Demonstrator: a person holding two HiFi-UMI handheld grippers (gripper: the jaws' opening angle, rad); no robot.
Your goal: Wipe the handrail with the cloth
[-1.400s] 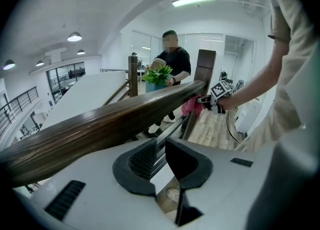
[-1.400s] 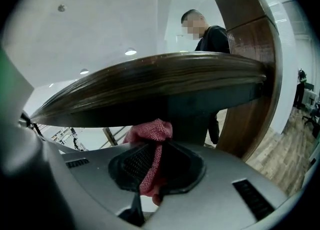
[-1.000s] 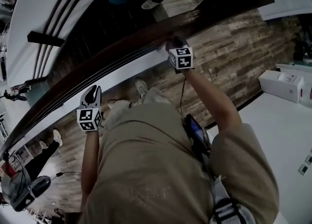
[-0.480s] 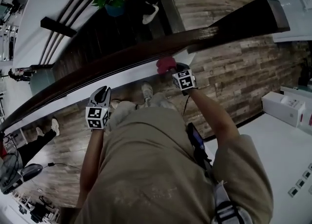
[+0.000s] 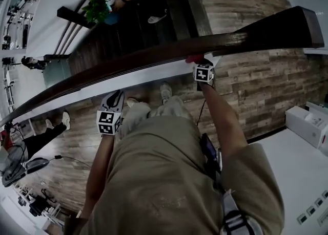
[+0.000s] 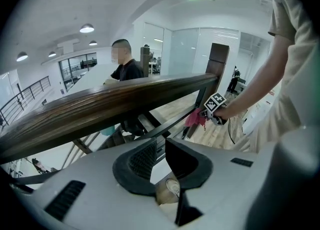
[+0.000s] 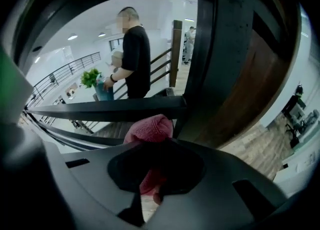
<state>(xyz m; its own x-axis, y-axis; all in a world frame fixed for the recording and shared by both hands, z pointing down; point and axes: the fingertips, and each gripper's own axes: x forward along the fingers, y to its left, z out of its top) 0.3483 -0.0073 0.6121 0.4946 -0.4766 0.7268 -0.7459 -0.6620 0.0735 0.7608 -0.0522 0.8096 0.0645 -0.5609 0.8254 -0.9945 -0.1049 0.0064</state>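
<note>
Head view: right gripper [image 5: 200,63] is sitting just under the dark wooden handrail [image 5: 256,34], pinching the pink cloth [image 5: 193,59] at the rail's lower edge. Left gripper [image 5: 115,99] is hovering below the rail, well to the left.

Left gripper view: jaws are standing slightly apart, gripping nothing.

Right gripper view: jaws are clamping the cloth, which is bunching up above them, in front of a black bar [image 7: 110,108].

A person in black [image 7: 135,56] stands beside a potted plant [image 5: 97,9].
</note>
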